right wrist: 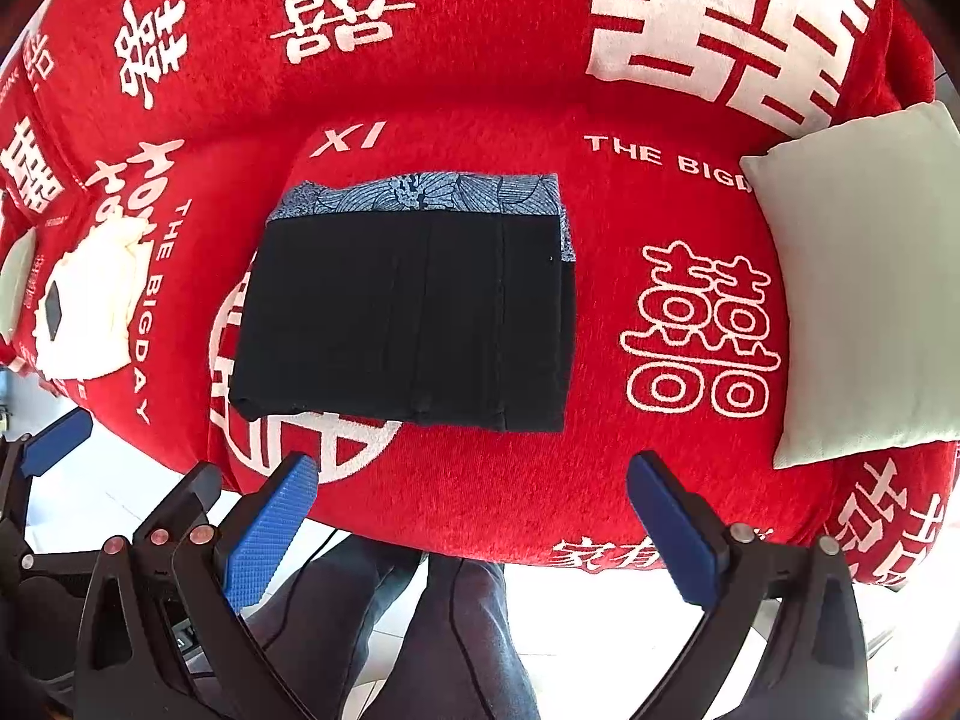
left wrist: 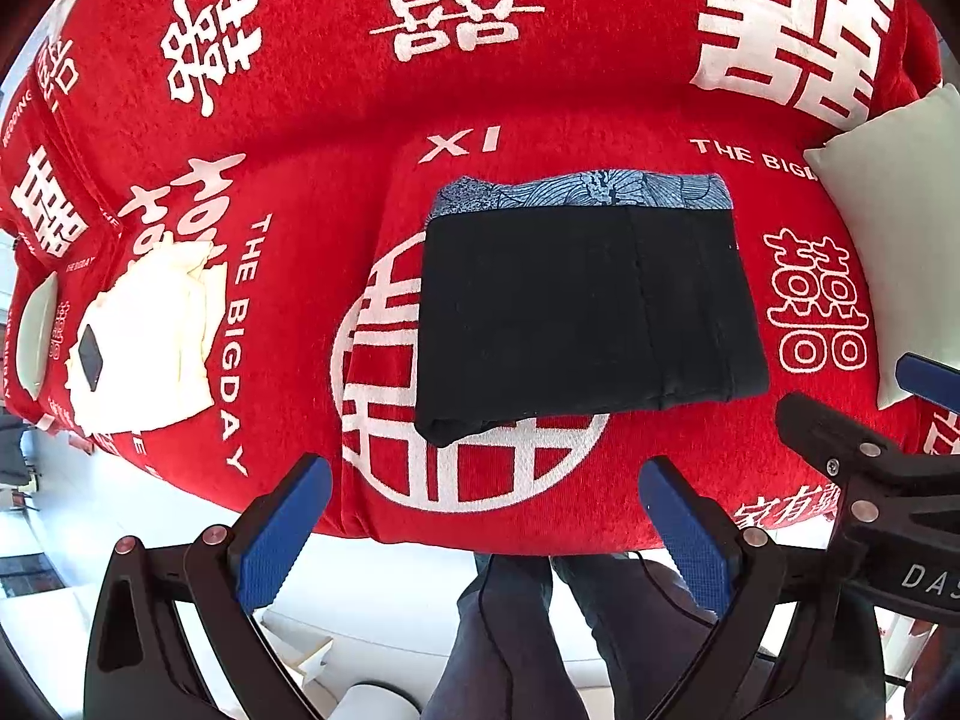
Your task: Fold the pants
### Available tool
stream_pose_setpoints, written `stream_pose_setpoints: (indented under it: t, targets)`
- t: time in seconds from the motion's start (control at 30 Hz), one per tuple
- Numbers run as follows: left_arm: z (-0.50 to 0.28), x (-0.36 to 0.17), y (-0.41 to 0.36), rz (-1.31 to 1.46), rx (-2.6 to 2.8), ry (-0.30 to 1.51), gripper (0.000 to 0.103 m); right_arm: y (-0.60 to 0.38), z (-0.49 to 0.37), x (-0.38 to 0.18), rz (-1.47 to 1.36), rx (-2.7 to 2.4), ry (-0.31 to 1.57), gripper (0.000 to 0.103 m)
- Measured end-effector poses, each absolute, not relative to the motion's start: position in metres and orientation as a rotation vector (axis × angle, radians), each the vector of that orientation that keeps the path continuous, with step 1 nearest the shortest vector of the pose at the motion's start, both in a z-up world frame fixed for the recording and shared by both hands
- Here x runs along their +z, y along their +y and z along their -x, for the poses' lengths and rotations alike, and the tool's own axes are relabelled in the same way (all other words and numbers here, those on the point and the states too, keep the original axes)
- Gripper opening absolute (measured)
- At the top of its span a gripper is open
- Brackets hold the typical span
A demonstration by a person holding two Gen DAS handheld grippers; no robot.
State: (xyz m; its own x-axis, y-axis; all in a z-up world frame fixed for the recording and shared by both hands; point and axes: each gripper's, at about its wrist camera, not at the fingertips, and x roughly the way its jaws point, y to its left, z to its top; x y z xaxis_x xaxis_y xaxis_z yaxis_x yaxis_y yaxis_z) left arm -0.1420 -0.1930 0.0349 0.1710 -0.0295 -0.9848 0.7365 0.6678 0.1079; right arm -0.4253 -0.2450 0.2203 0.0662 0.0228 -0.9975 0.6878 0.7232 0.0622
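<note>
both the left gripper (left wrist: 483,531) and right gripper (right wrist: 480,525) hang wide open, empty, short of the folded black pants (left wrist: 591,315) on the red sofa cover (left wrist: 540,120).

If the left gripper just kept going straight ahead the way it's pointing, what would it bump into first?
Most likely the folded black pants. The left gripper, open and holding nothing, points across the red sofa cover toward their near edge. Depth is unclear, so it might touch the cover just before them.

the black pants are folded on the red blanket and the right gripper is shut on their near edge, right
Not quite. The right gripper is open and holds nothing, short of the near edge, as the right wrist view shows. The black pants do lie folded on the red blanket.
</note>
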Motion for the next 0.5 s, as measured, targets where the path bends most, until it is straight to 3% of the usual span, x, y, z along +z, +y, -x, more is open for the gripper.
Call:
stream_pose_setpoints:
  t: [0.5]
  targets:
    - [0.1424, 0.0299, -0.1959, -0.664, -0.586, 1.315, 0.103, -0.2479, 0.4251, 0.2172, -0.636, -0.546, 1.438, 0.103]
